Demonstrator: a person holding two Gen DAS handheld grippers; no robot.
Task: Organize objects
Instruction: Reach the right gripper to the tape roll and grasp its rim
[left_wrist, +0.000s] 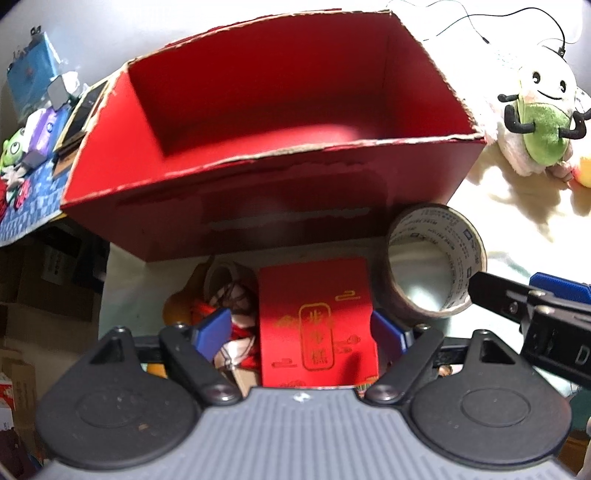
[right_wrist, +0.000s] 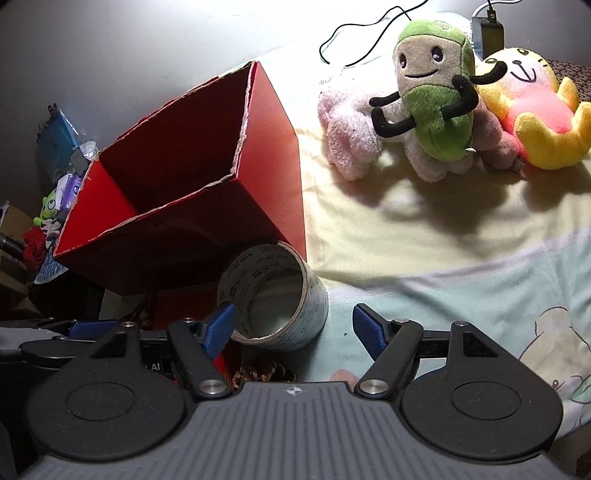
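Observation:
A large open red cardboard box (left_wrist: 258, 184) stands on the bed and is seen from its corner in the right wrist view (right_wrist: 266, 155). Just in front of it a red packet (left_wrist: 317, 321) with gold characters lies between the spread blue fingers of my left gripper (left_wrist: 301, 330), which is open. Right of the packet a wide roll of printed tape (left_wrist: 436, 262) lies on its side. In the right wrist view the tape roll (right_wrist: 277, 295) sits between the fingers of my open right gripper (right_wrist: 293, 326), close to the left fingertip (right_wrist: 221, 325).
A smaller tape roll (left_wrist: 221, 277), an orange object (left_wrist: 177, 310) and a red corded ornament (left_wrist: 240, 325) lie left of the packet. A pinecone (right_wrist: 266, 371) lies under the right gripper. Plush toys (right_wrist: 432, 99) sit at the back right, and a cluttered shelf (left_wrist: 33, 110) stands far left.

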